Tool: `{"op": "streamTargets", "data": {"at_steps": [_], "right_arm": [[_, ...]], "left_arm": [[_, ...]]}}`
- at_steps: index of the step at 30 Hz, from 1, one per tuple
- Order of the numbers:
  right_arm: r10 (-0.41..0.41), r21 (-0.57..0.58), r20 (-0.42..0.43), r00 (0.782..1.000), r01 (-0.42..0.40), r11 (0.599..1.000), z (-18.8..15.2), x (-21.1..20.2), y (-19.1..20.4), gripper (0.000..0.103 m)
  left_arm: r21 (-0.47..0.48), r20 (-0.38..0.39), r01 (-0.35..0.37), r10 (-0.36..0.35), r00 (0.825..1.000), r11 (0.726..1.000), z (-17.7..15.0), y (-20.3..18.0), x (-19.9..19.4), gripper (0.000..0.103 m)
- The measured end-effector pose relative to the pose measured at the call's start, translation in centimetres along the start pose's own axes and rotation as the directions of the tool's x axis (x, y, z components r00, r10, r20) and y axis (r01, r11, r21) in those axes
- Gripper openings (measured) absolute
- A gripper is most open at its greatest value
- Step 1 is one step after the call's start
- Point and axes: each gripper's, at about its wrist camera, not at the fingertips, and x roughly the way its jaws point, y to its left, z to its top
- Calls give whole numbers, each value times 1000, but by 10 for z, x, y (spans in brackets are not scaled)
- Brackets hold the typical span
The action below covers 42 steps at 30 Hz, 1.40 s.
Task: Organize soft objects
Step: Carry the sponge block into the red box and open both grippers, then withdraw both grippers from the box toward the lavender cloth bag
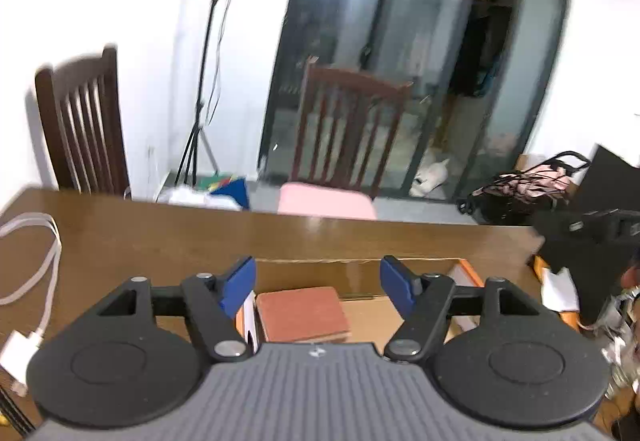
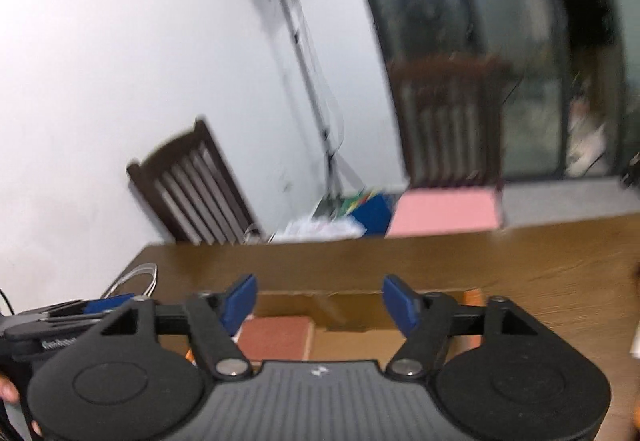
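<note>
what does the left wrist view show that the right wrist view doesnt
Only the left wrist view: a white cable on the table's left side and a folded stroller by the glass door. Only the right wrist view: the left gripper from the side. Both: open jaws, the reddish-brown folded cloth in the cardboard box, the wooden table, pink chair cushion.

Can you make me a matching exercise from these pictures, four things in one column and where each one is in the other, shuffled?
Things:
1. folded reddish-brown cloth
2. pink seat cushion
3. white charging cable
4. black tripod stand

Places:
A. on the wooden chair beyond the table
B. on the floor by the white wall
C. inside the open cardboard box
D. on the brown wooden tabletop, at its left end

Pairs: 1-C, 2-A, 3-D, 4-B
</note>
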Motion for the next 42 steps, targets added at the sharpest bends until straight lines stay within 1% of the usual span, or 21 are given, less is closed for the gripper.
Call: {"op": "streamTargets", "data": {"at_steps": [2,4,7,8,10,11,12,15,18,20,23,25,27,29,31,32,34,37,40,41,42], "right_arm": [[-38,-11,48,998,38,999,-6,-49,0,81],[-56,-37,74,996,59,998,-18,-89,2,83],[-71,-73,115,991,80,994,-50,-141,5,89],[-77,-80,129,989,88,993,-61,-157,6,91],[-80,-95,161,984,96,991,-83,-183,10,93],[-80,-100,175,981,98,990,-95,-195,11,100],[-78,-108,189,979,99,989,-105,-204,13,103],[-73,-154,232,970,111,982,-145,-234,15,103],[-45,-205,259,965,101,973,-191,-250,12,103],[-23,-234,271,962,89,968,-226,-251,9,103],[-7,-276,246,969,77,958,-264,-246,0,103],[-1,-294,236,972,73,953,-283,-241,-5,103],[-11,-292,242,970,84,953,-297,-234,-10,103],[-18,-275,235,972,84,958,-303,-225,-17,103],[-23,-239,217,976,76,968,-305,-220,-26,103],[-10,-224,210,978,58,973,-304,-219,-32,103],[27,-209,189,982,14,978,-303,-215,-44,103],[53,-197,160,986,-21,980,-302,-203,-57,101],[74,-97,134,988,-62,993,-293,-180,-69,97],[82,-62,125,989,-75,995,-289,-171,-72,94],[92,-19,122,988,-90,996,-285,-162,-76,91]], "left_arm": [[35,26,6,-6,1000,999,-6,-9,-32,79],[79,46,14,-18,999,997,-11,-22,-53,82],[149,83,23,-35,996,989,-28,-42,-91,86],[155,95,28,-44,995,987,-37,-46,-102,88],[159,113,44,-63,992,986,-57,-54,-126,91],[156,123,51,-71,990,986,-67,-56,-136,94],[156,130,55,-76,989,986,-79,-59,-146,95],[126,152,56,-75,986,990,-118,-67,-175,97],[105,166,41,-58,984,994,-162,-83,-198,101],[91,176,28,-44,983,995,-186,-90,-207,102],[63,170,22,-32,985,998,-217,-100,-210,102],[32,151,22,-26,988,999,-230,-106,-206,102],[16,105,-19,17,994,1000,-239,-111,-196,102],[4,83,-41,40,996,999,-245,-114,-190,102],[-31,98,-55,58,994,998,-251,-111,-186,102],[-56,101,-51,56,993,997,-253,-112,-182,102],[-90,106,-34,44,993,995,-258,-115,-174,102],[-59,116,13,-6,993,998,-254,-124,-154,99],[-11,103,39,-38,994,999,-239,-134,-123,88],[9,110,52,-52,992,999,-230,-135,-111,81],[22,125,65,-68,990,998,-223,-136,-100,78]]}}
